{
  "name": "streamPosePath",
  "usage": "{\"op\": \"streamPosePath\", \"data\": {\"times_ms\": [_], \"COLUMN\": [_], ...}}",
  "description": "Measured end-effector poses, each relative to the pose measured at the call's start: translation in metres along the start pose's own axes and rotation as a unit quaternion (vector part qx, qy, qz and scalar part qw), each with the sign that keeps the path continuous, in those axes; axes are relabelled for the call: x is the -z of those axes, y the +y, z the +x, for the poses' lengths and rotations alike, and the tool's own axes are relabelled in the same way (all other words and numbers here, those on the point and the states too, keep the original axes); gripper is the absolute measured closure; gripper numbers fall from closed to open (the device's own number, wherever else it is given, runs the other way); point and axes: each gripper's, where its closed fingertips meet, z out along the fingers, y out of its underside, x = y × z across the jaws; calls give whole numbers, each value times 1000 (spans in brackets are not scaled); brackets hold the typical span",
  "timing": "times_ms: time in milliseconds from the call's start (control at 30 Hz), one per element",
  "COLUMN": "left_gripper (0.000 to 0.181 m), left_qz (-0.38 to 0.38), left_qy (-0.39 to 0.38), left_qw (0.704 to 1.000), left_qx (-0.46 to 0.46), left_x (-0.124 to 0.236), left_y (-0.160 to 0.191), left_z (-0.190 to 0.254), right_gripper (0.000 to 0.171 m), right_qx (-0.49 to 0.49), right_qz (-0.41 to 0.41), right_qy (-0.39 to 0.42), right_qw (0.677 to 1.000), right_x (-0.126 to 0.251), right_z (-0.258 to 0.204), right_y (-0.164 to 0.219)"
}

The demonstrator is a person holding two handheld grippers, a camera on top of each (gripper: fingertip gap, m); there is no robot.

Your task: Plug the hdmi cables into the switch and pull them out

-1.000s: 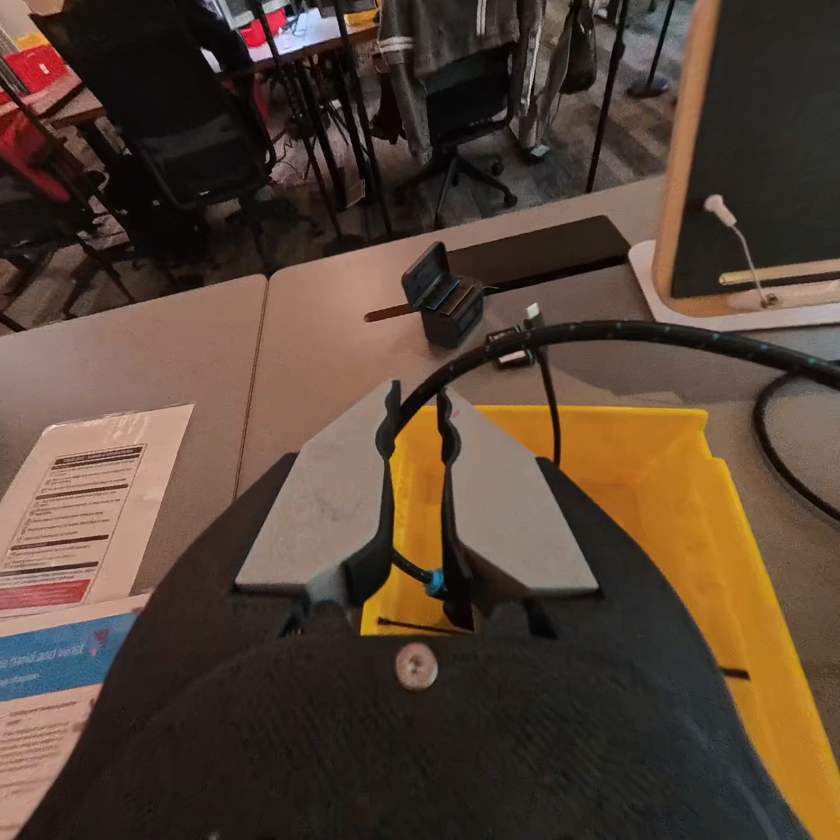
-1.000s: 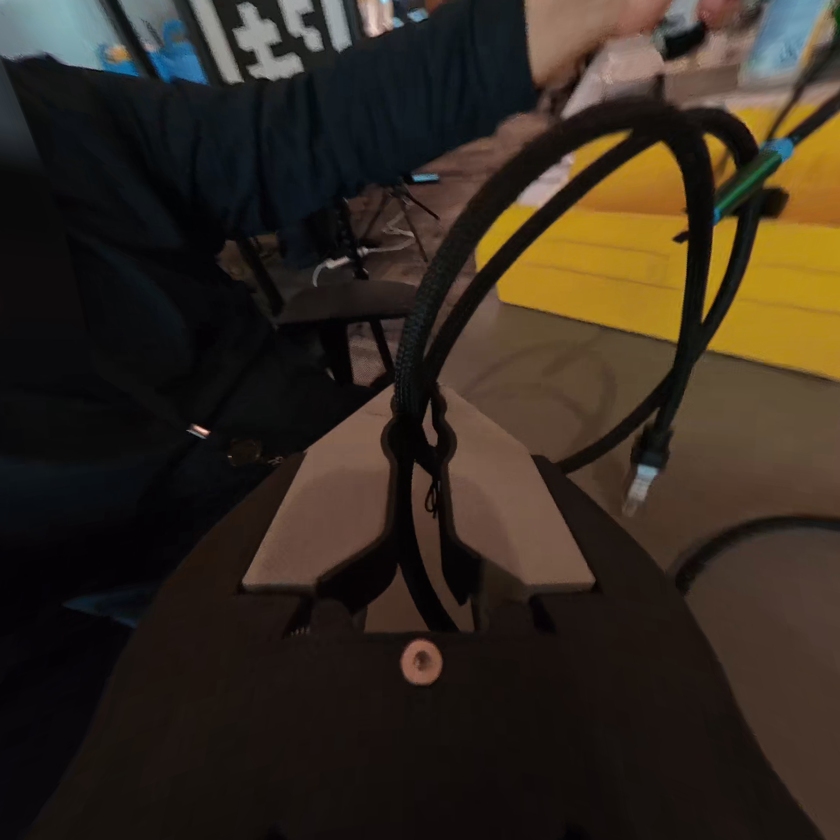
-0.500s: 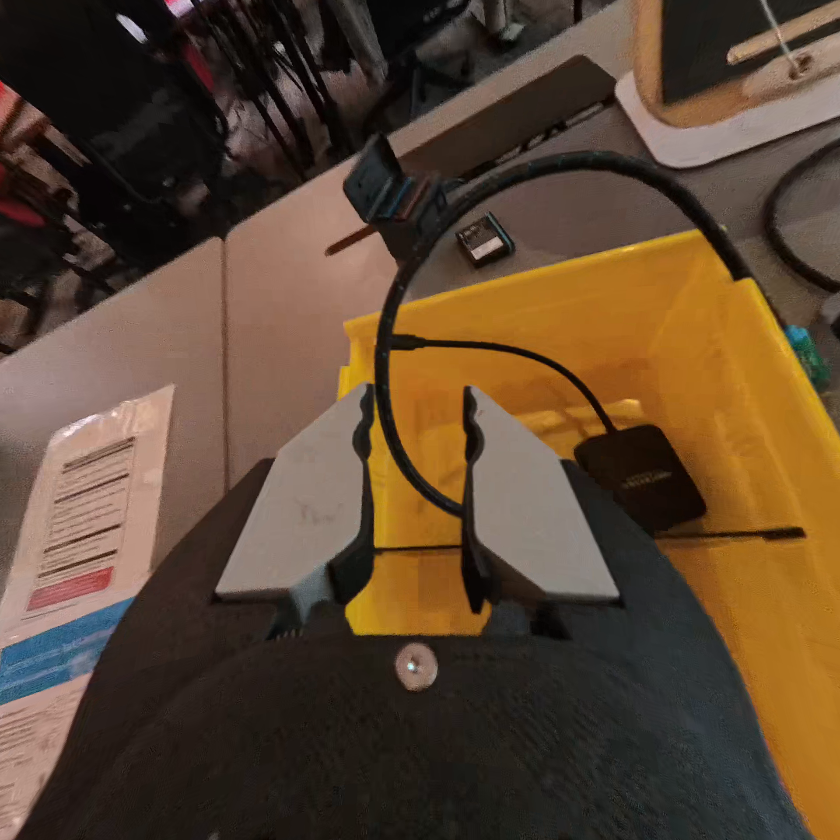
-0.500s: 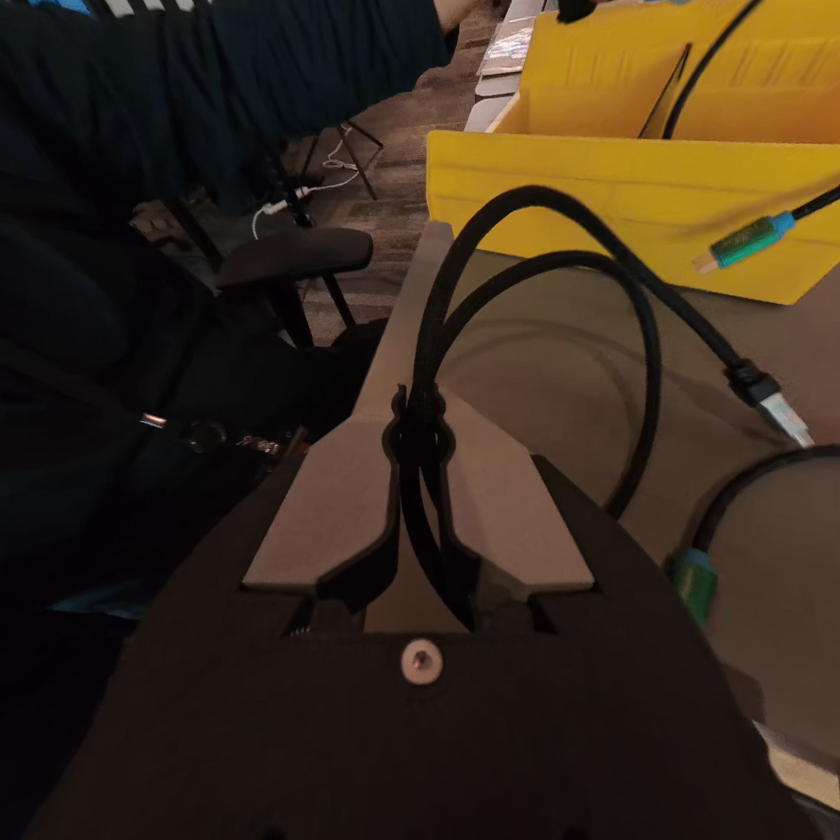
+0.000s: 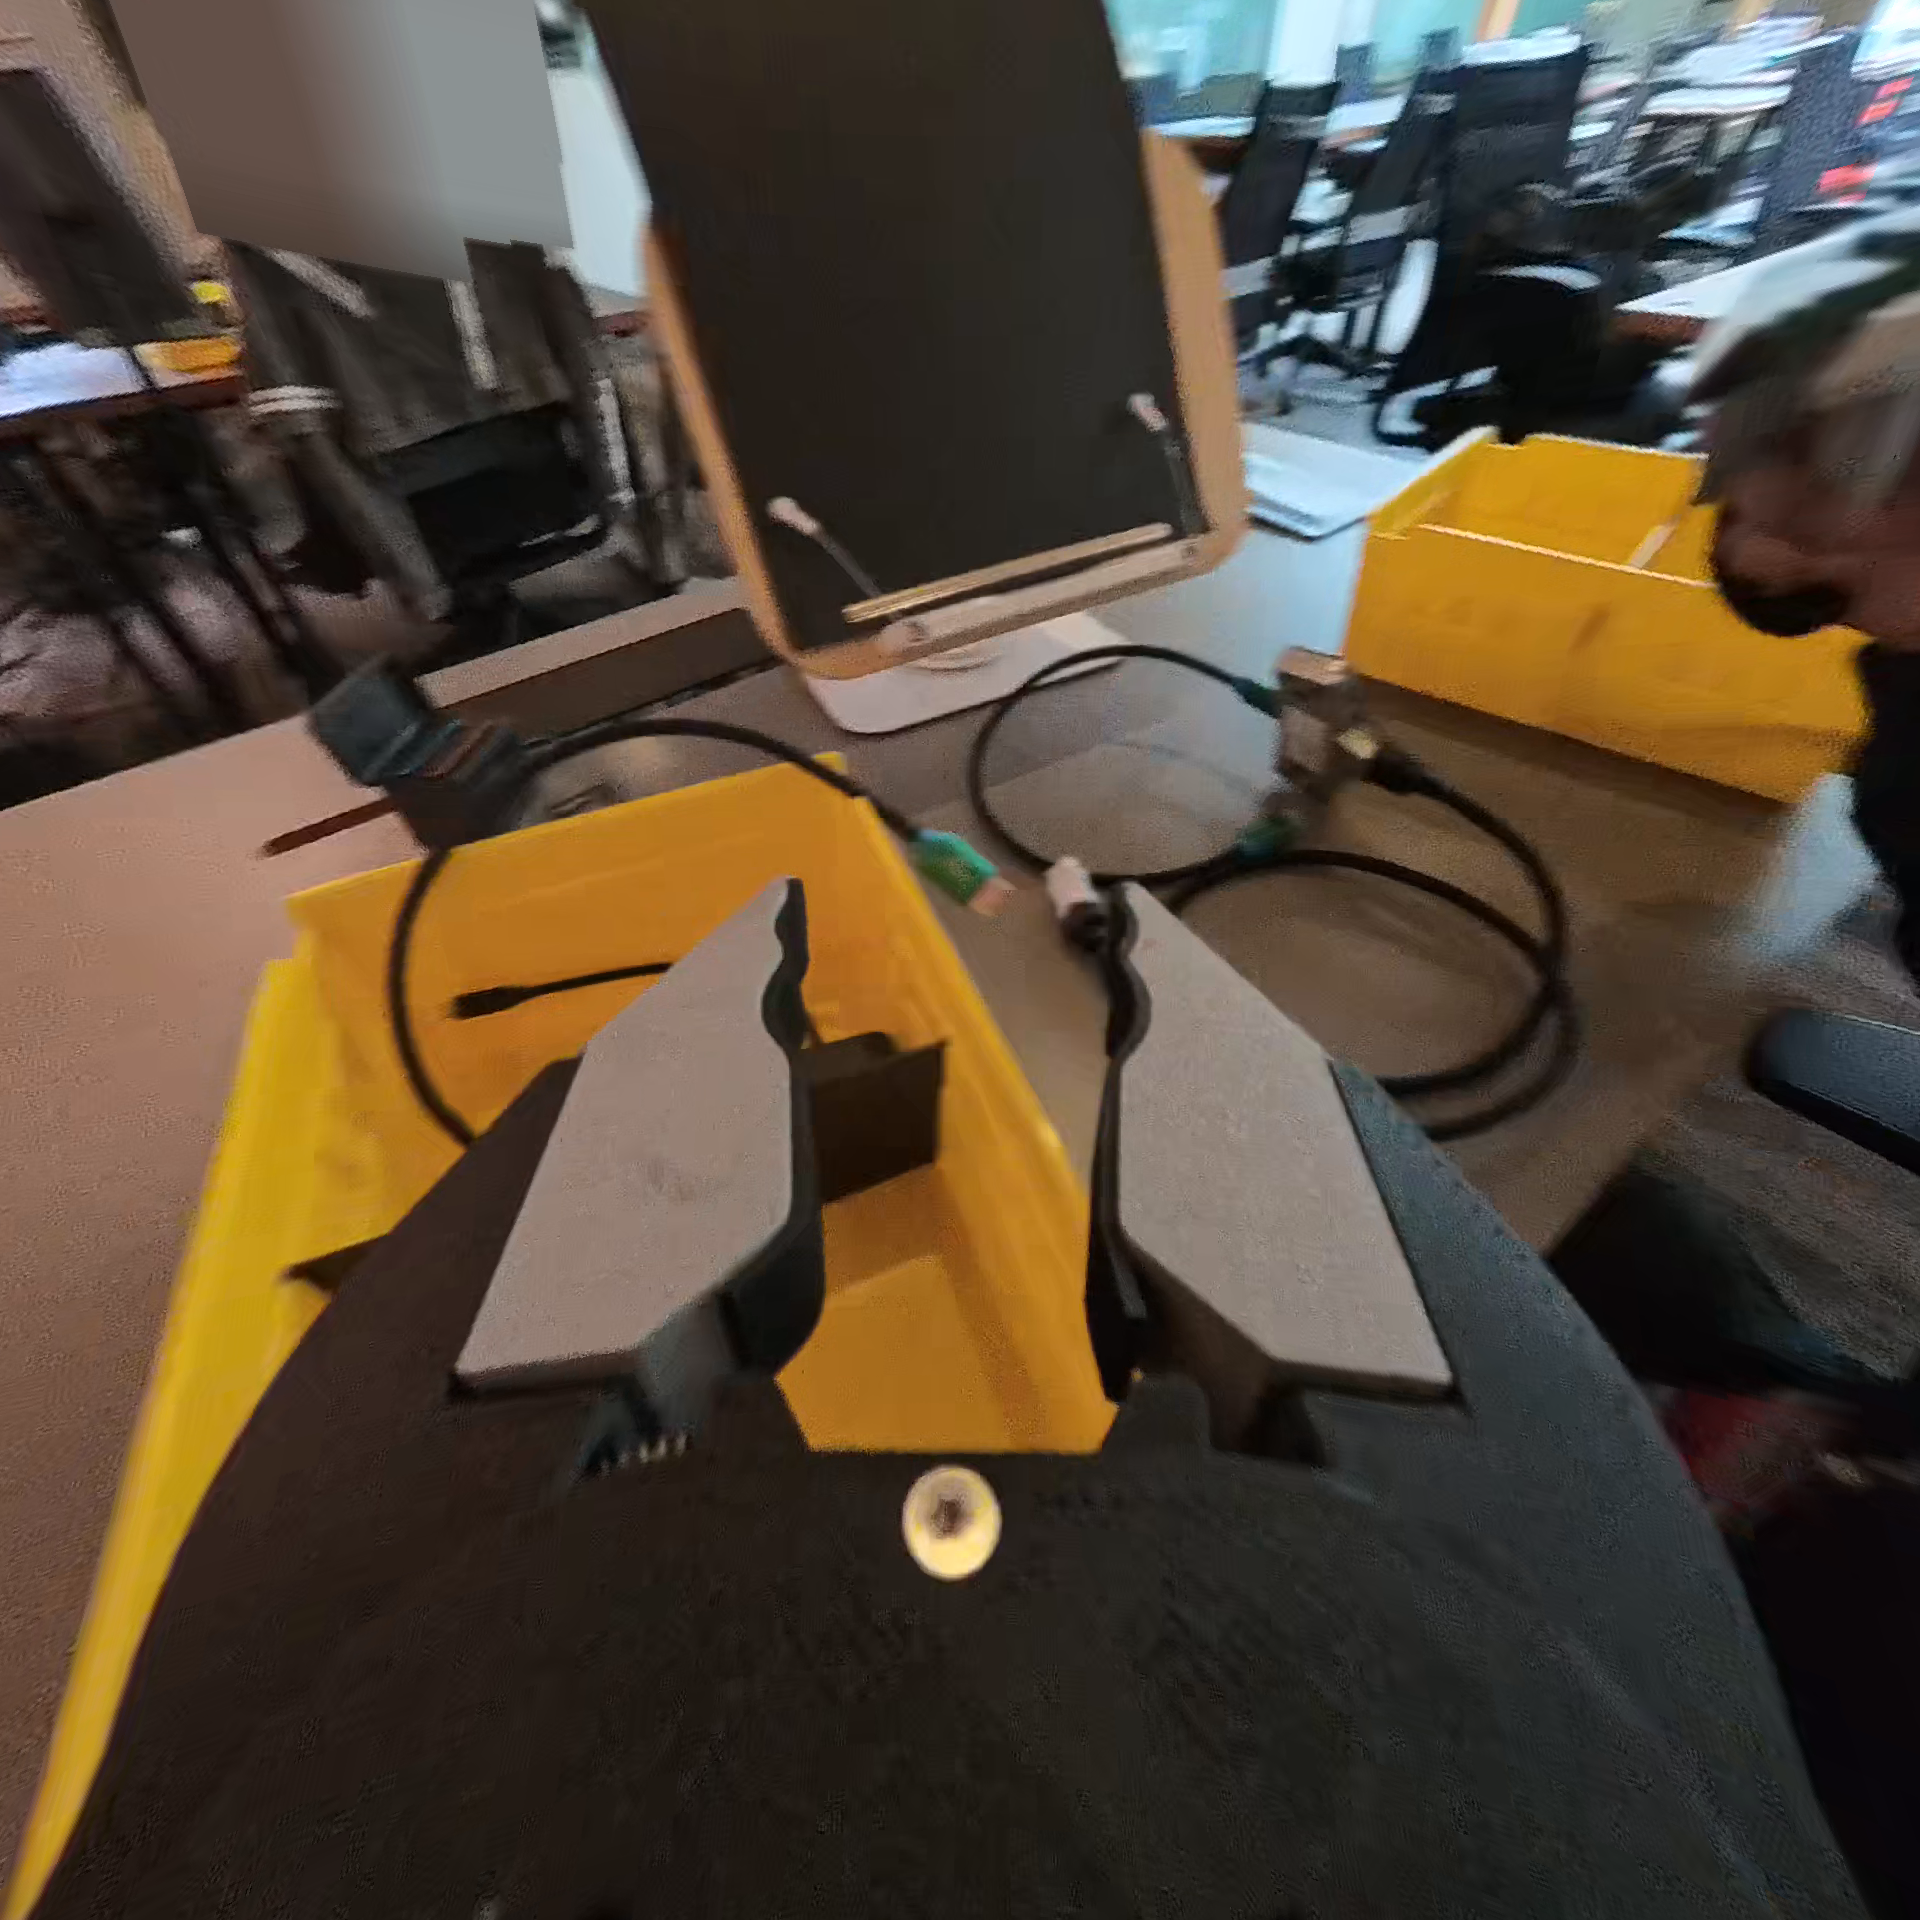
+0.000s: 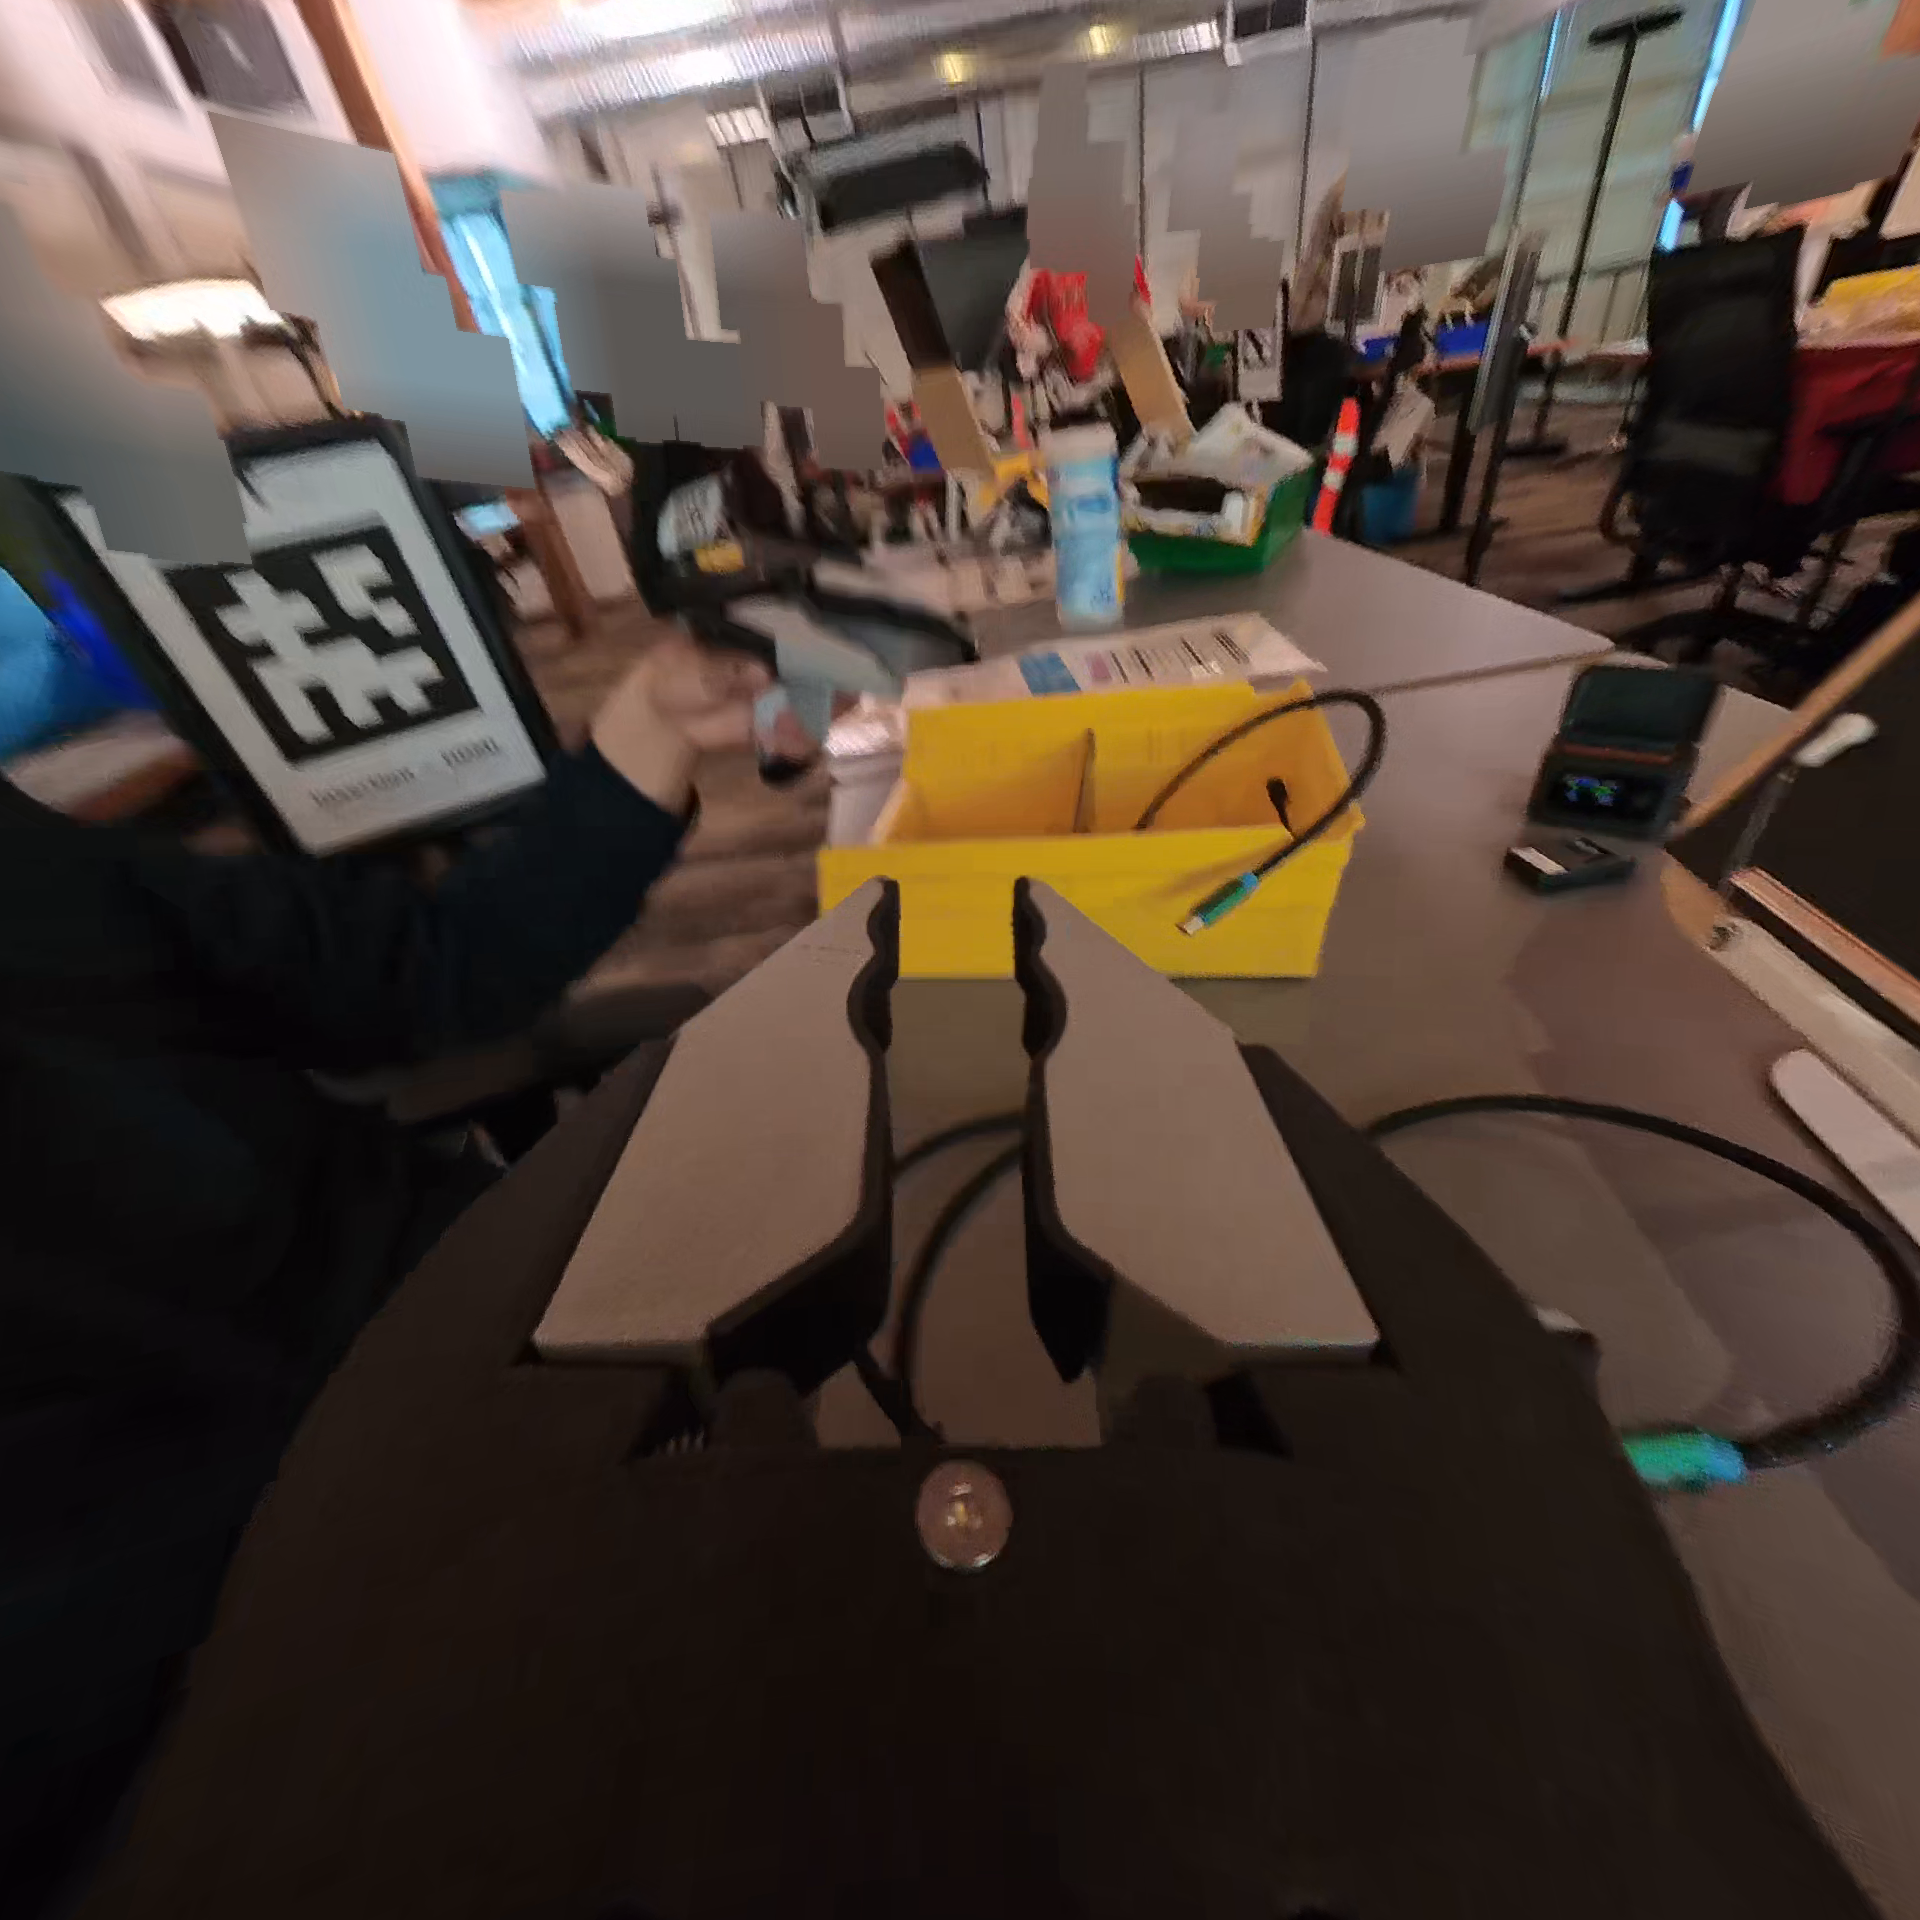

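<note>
Left claw (image 5: pixel 951 914): jaws wide, empty, lower centre above yellow bin (image 5: pixel 582 904).
Right claw (image 6: pixel 951 904): narrow gap, empty.
Cables (image 5: pixel 1455 904): coiled on desk (image 5: pixel 135 935), right of centre.

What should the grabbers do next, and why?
Probably lower the open left gripper onto the green-tipped cable plug hanging over the yellow bin's rim. Both grippers are empty, the right gripper open too, and that plug lies nearest.

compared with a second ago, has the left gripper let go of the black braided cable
Yes. The left gripper is open and empty; the black braided cable lies on the table right of the yellow bin.
</note>
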Motion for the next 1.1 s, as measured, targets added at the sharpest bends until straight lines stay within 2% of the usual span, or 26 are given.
{"op": "streamPosePath", "data": {"times_ms": [67,133,233,300,400,467,567,667,833,867,967,1000,1100], "left_gripper": [127,126,126,125,130,126,120,117,121,127,128,128,129], "left_qz": [18,30,27,-19,-67,-99,-136,-193,-256,-264,-256,-251,-201], "left_qy": [65,99,112,68,-38,-73,-42,-67,-6,-8,-23,-4,11], "left_qw": [998,995,993,994,988,981,983,972,962,960,961,961,972], "left_qx": [-3,-12,-36,-82,-135,-150,-114,-115,-93,-97,-105,-116,-122], "left_x": [7,11,12,7,12,22,33,37,11,1,-32,-37,-39], "left_y": [0,1,13,26,35,47,70,95,131,137,141,139,111], "left_z": [47,81,110,106,72,51,42,23,45,48,62,74,85], "right_gripper": [154,147,127,113,112,113,114,115,116,116,117,117,117], "right_qx": [-30,-53,-51,-46,-42,-37,-25,-23,-21,-18,-7,-4,-3], "right_qz": [43,56,29,16,18,24,26,26,16,12,-3,-7,-21], "right_qy": [-40,-65,-19,20,37,33,50,64,61,62,67,69,79], "right_qw": [998,995,998,999,998,998,998,997,998,998,998,998,997], "right_x": [6,8,3,0,-1,1,6,9,2,0,-7,-9,-11], "right_z": [-14,-24,-20,-15,-20,-27,-29,-28,-34,-36,-38,-39,-39], "right_y": [-15,-20,-12,-8,-12,-17,-22,-23,-21,-20,-16,-14,-7]}}
